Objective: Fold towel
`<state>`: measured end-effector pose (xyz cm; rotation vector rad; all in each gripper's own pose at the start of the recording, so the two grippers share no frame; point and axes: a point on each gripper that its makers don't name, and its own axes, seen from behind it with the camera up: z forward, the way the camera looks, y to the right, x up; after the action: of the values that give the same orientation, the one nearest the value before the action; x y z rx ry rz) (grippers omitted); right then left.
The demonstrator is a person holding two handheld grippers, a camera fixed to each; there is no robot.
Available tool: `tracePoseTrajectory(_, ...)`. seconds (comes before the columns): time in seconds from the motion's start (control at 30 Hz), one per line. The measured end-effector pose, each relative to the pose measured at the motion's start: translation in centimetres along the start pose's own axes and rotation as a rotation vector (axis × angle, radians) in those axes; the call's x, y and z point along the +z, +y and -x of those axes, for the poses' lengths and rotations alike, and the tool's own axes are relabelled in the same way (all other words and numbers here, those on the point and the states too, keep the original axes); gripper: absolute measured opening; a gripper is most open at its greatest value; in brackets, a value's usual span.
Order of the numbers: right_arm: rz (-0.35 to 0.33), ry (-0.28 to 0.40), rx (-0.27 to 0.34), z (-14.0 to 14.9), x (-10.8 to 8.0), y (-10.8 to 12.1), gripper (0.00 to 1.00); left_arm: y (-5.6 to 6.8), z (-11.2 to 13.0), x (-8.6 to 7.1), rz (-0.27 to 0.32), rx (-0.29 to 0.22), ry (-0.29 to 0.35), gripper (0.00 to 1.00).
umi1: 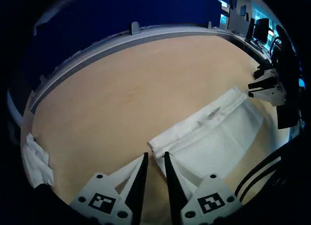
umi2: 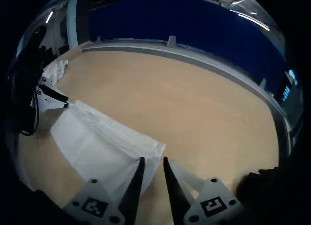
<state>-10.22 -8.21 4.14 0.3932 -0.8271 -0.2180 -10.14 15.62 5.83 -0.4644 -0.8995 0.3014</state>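
Left gripper (umi1: 156,155) sits at one corner of the white towel (umi1: 217,135), fingers a narrow gap apart, gripping nothing. My right gripper (umi2: 153,159) is parted likewise at the towel's opposite corner. Under the part-folded towel is a wooden table (umi1: 128,93). A crumpled white cloth (umi1: 37,163) lies well apart from the towel.

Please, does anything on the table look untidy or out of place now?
Mildly, yes. A crumpled white cloth lies bunched at the edge of the table, at the left of the left gripper view, apart from the flat towel. Nothing looks spilled or damaged.
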Motion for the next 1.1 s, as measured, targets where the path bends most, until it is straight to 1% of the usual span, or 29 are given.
tracePoseTrajectory(0.07,0.003,0.008,0.0,-0.2,0.0,0.1,0.5,-0.5,0.0,0.0,-0.016,-0.001,0.002,0.34)
tracePoseTrajectory(0.17,0.01,0.02,0.005,-0.6,-0.3,0.3,0.71,-1.2,0.1,-0.3,-0.038,-0.003,0.005,0.4)
tracePoseTrajectory(0.2,0.015,0.024,0.008,-0.7,-0.5,0.5,0.81,-1.4,0.1,-0.4,-0.045,-0.004,0.006,0.42)
tracePoseTrajectory(0.23,0.022,0.027,0.012,-0.8,-0.6,0.7,0.88,-1.6,0.2,-0.6,-0.05,-0.005,0.006,0.51)
tracePoseTrajectory(0.3,0.037,0.034,0.019,-0.8,-0.8,1.1,0.94,-1.9,0.4,-0.9,-0.056,-0.009,0.007,0.69)
tracePoseTrajectory(0.33,0.04,0.037,0.022,-0.8,-1.0,1.3,0.94,-1.8,0.5,-1.0,-0.052,-0.013,0.008,0.78)
tracePoseTrajectory(0.4,0.046,0.043,0.031,-0.8,-1.3,1.5,0.97,-1.8,0.7,-1.4,-0.044,-0.023,0.012,0.92)
tracePoseTrajectory(0.5,0.047,0.048,0.043,-0.7,-1.8,1.6,1.0,-1.8,0.9,-1.9,-0.037,-0.045,0.023,0.94)
tracePoseTrajectory(0.6,0.043,0.049,0.053,-0.5,-2.3,1.5,1.0,-1.8,1.1,-2.3,-0.039,-0.065,0.027,0.94)
tracePoseTrajectory(0.77,0.037,0.051,0.057,-0.1,-3.4,1.2,1.0,-1.8,1.7,-3.1,-0.043,-0.083,0.032,0.94)
tracePoseTrajectory(0.97,0.035,0.046,0.048,0.7,-5.1,0.8,1.0,-1.1,2.8,-4.8,-0.039,-0.096,0.038,0.94)
tracePoseTrajectory(1.1,0.034,0.041,0.04,1.4,-6.3,0.3,1.0,-0.4,3.8,-6.0,-0.028,-0.109,0.038,0.94)
